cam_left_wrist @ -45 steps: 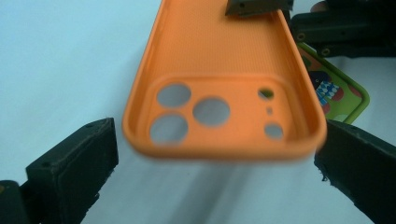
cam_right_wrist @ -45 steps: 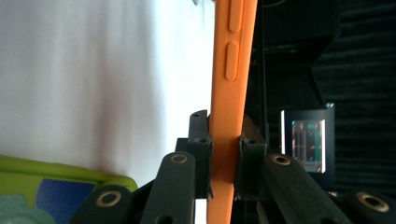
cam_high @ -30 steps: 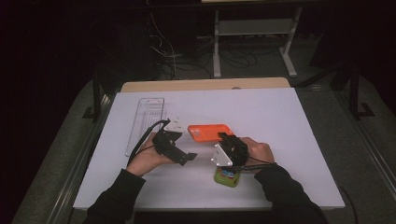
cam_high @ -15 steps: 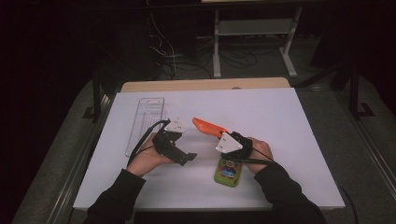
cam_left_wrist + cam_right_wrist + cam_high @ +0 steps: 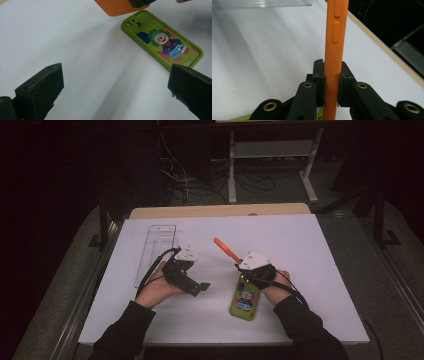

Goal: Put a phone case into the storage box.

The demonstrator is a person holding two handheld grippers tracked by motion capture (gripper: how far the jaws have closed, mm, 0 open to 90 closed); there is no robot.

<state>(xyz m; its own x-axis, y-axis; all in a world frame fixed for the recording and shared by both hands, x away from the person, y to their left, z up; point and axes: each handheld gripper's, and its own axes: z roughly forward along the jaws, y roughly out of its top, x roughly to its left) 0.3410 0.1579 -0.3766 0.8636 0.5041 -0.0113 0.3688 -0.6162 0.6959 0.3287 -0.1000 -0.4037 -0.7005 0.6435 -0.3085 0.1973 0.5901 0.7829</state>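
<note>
Dark room, white table top [image 5: 310, 270] with a clear plastic tray [image 5: 156, 251] at about 10 o'clock from centre. Right gripper [image 5: 239, 264] clamps an orange phone case [image 5: 226, 249] by its edge, jaws pinched tight on both faces in the right gripper view [image 5: 335, 50]; case is lifted off the table, tilted on edge, pointing toward 11 o'clock. Green clown phone case [image 5: 245, 299] lies flat on the table at 5 o'clock from centre, right under that hand, also seen in the left gripper view [image 5: 162, 41]. Left gripper [image 5: 200, 287] sits near 7 o'clock, jaws spread wide, holding nothing, aimed toward the green case. Step in hand looks like carrying the orange case away from the green one. Next move probably calls for setting it down flat at a free spot, or the left gripper closing in on the green case.
</note>
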